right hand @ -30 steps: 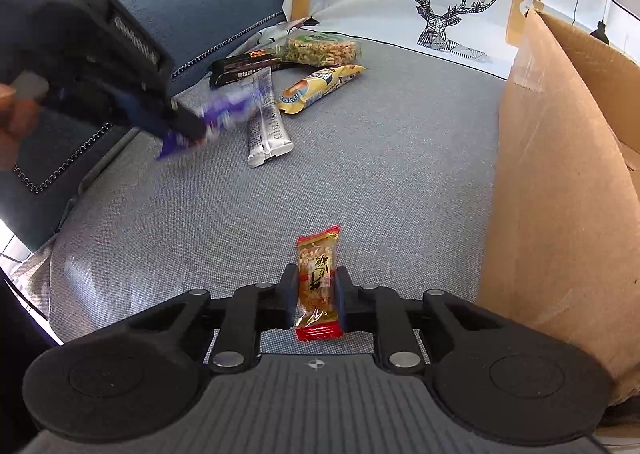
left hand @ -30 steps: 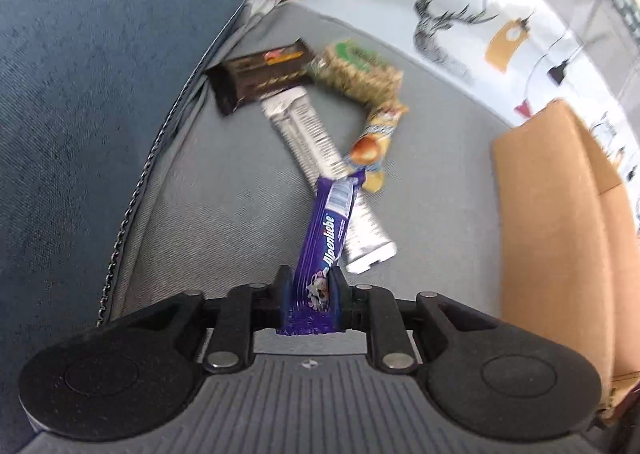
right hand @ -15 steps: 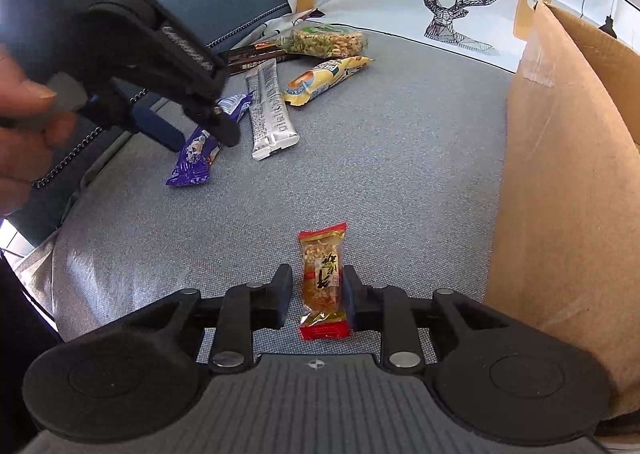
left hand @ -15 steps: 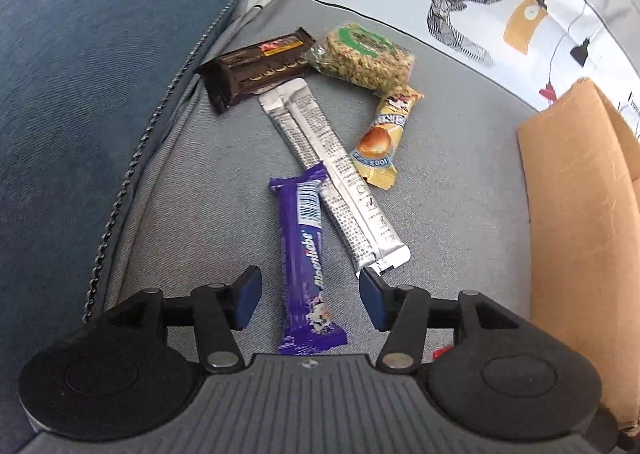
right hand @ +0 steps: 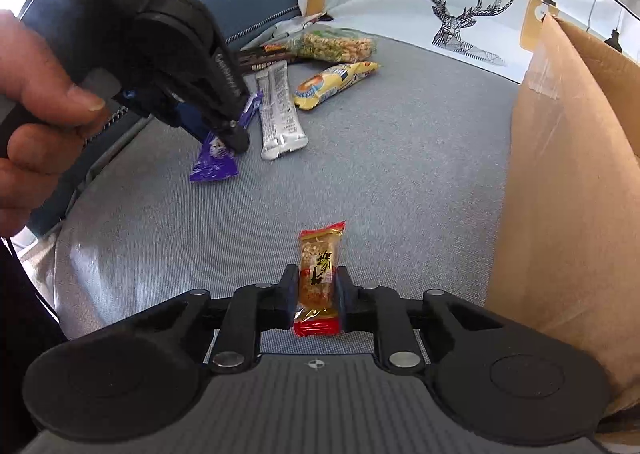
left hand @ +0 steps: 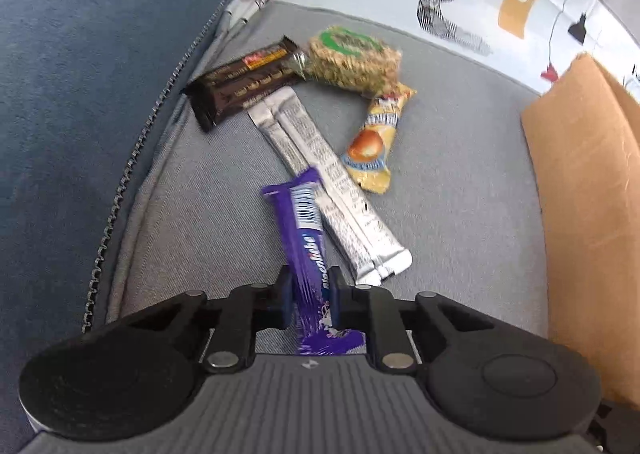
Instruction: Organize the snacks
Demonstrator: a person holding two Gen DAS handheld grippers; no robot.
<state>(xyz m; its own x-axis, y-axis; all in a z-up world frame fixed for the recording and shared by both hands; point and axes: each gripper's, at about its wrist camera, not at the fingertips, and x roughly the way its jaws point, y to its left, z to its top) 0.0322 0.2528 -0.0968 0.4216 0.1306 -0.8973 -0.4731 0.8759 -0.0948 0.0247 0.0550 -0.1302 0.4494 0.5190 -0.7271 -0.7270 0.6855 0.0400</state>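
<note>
My left gripper is clamped on the purple bar, long axis running away from me; my right gripper pinches the red snack — cardboard box sits right, nearer the right one.

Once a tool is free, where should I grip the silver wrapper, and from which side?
Take the silver wrapper at its near crimped end, coming from the near side with the fingers across its narrow width. It lies flat, long and thin; that end sits free on the cushion, while the purple bar crosses its middle and the brown bar crowds the far end.
</note>
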